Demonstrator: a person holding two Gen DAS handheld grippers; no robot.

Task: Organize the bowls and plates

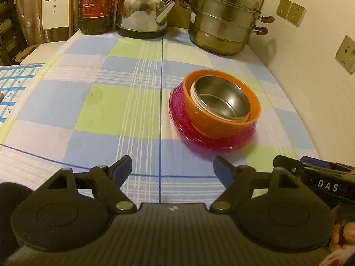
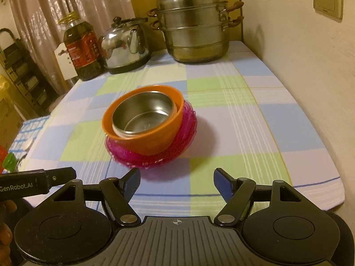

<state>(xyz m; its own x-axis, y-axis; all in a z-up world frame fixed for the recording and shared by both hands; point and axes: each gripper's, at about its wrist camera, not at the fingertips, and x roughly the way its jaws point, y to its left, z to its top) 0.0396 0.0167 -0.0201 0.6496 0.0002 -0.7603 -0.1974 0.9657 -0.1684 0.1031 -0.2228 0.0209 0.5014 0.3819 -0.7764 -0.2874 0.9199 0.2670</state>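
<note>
An orange bowl [image 1: 221, 119] holds a silver steel bowl [image 1: 221, 97] on a magenta ribbed plate [image 1: 213, 141], atop a cloth [image 1: 111, 110] checked in blue, green and white. Behind: a silver kettle [image 1: 144, 11], steel steamer [image 1: 224, 17] and red-labelled amber oil bottle [image 1: 97, 4]. Black grippers carry blue pads [image 1: 224, 173].

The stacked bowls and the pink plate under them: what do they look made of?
Inner bowl: looks like polished steel, mirror-like grey with reflections. Orange bowl: probably plastic or melamine, opaque with an even, soft sheen. Pink plate: translucent and ribbed, glass or clear plastic; the look leaves that open.
</note>
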